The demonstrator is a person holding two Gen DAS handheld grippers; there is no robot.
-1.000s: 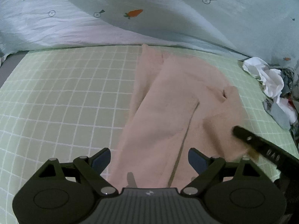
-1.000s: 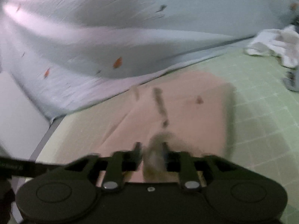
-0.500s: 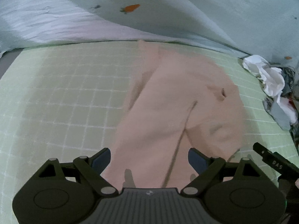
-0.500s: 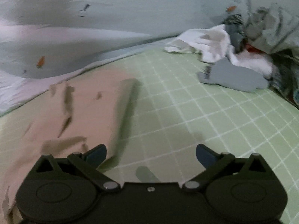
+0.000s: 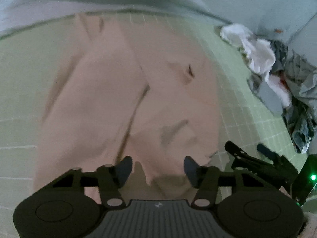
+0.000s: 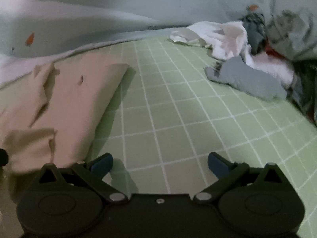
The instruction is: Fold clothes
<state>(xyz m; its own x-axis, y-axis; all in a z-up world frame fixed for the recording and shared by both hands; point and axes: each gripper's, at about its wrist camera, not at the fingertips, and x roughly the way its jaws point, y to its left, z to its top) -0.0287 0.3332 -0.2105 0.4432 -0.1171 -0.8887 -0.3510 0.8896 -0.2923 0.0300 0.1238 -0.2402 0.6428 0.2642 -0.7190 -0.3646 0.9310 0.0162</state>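
Note:
A pale pink garment [image 5: 122, 99] lies spread and partly folded on the green checked sheet [image 5: 17, 75]. My left gripper [image 5: 157, 168] hangs low over its near edge, open but narrower than before, with cloth between the fingers but not pinched. The view is blurred. My right gripper [image 6: 160, 163] is open and empty over bare sheet, just right of the garment's [image 6: 65, 99] right edge. The right gripper also shows in the left wrist view [image 5: 257, 162] at lower right.
A pile of unfolded clothes, white [image 6: 223, 37] and grey [image 6: 247, 81], lies at the right of the sheet; it also shows in the left wrist view [image 5: 273, 75]. A light blue carrot-print quilt [image 6: 99, 10] is bunched along the far side.
My right gripper let go of the pink cloth, opened and swung right over bare sheet. My left gripper dropped close to the garment's near edge and its fingers narrowed.

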